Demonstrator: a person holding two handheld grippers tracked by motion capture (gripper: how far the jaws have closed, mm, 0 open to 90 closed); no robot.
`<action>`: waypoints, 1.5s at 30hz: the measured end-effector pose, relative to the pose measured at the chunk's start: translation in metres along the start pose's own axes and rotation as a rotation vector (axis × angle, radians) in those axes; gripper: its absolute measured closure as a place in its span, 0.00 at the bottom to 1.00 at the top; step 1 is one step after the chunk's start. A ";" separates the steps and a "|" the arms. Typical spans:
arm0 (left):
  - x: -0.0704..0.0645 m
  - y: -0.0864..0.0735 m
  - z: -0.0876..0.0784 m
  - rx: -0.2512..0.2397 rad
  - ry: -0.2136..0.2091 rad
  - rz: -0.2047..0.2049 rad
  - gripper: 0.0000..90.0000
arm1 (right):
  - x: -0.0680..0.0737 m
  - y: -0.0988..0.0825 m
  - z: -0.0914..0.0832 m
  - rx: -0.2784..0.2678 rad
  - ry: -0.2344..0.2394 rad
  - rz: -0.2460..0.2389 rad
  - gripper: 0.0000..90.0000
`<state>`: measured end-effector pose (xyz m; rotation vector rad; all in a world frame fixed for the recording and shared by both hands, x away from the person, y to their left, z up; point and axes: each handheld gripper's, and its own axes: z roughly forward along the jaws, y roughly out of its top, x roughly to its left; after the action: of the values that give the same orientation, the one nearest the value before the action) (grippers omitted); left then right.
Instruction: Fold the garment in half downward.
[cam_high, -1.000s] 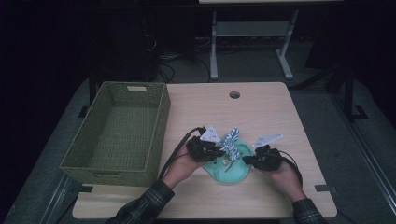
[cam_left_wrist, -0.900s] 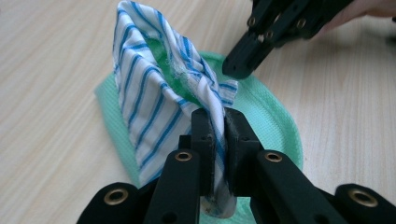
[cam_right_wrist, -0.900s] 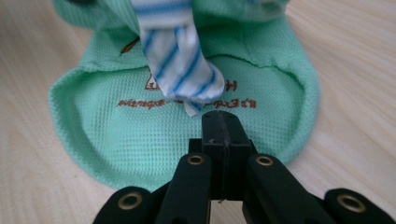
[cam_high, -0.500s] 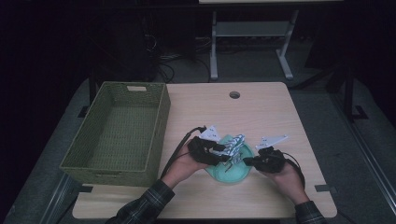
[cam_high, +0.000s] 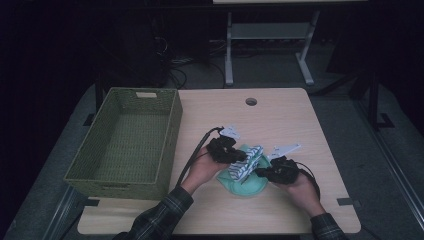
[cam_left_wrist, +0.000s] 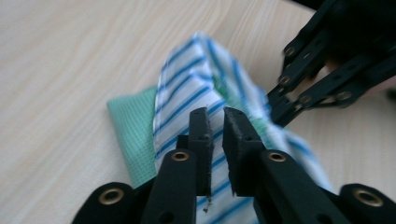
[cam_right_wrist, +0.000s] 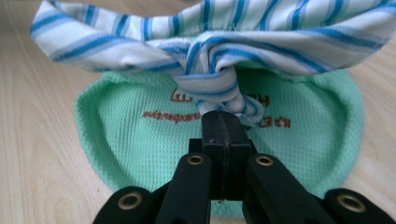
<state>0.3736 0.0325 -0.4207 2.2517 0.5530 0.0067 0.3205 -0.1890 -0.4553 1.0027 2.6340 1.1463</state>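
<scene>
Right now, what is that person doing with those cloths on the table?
A person is working a striped cloth with two hand-held grippers. The right gripper is shut on a bunched part of it. The left gripper has just closed its jaws to a narrow gap over the stripes. The cloth lies on a green cloth, beside a woven basket.

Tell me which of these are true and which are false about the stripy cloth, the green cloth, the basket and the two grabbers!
1. The right gripper is pinching the striped cloth. True.
2. The striped cloth lies inside the basket. False: it is on the table, over the green cloth.
3. The green cloth has orange lettering on it. True.
4. The basket is full of clothes. False: nothing can be seen inside it.
5. The left gripper has its jaws spread wide. False: they stand close together, with a narrow gap, above the striped cloth.
</scene>
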 end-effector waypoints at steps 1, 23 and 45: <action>0.001 -0.002 0.003 0.007 -0.005 -0.013 0.93 | 0.000 0.001 0.001 0.000 0.002 0.008 1.00; -0.024 -0.009 0.035 0.056 -0.079 0.056 0.99 | -0.018 -0.020 -0.037 -0.045 -0.110 0.050 1.00; -0.023 -0.007 0.005 0.021 -0.051 0.037 1.00 | -0.021 0.010 -0.035 -0.088 -0.093 0.013 1.00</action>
<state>0.3512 0.0235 -0.4251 2.2759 0.4859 -0.0375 0.3304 -0.2178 -0.4271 1.0323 2.4863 1.1765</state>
